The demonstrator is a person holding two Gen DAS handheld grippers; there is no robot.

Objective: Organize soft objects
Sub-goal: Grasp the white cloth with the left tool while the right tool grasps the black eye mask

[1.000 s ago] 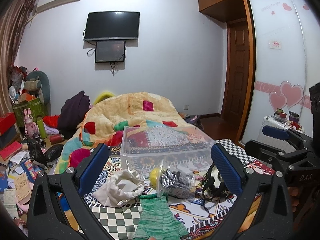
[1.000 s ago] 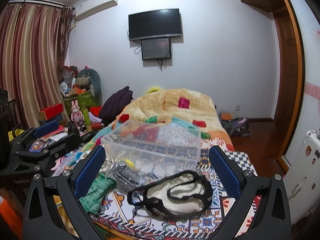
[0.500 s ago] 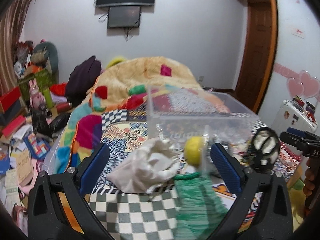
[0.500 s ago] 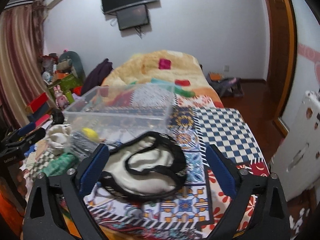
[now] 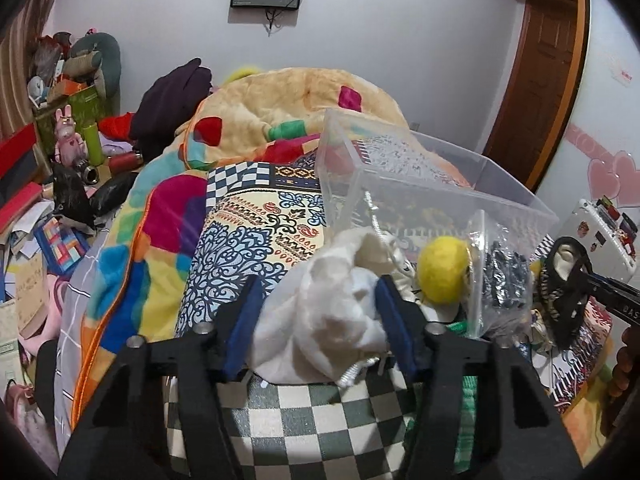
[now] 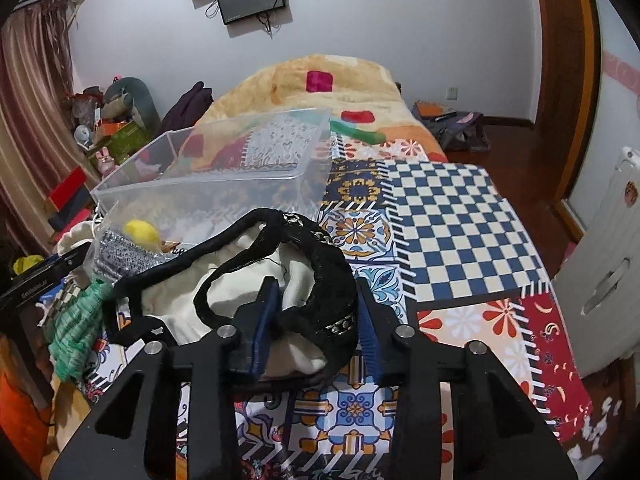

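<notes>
Left hand-held gripper (image 5: 318, 312) squeezes the white cloth bag (image 5: 324, 320) between its pads.

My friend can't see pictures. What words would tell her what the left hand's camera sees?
The left gripper is shut on a crumpled white cloth bag lying on a patterned bedspread. Just behind it sit a yellow ball and a clear plastic box, with a green knitted piece at lower right.

White pouch (image 5: 336, 312) and black-trimmed cream cloth (image 6: 256, 292) lie crumpled (bedspread).
</notes>
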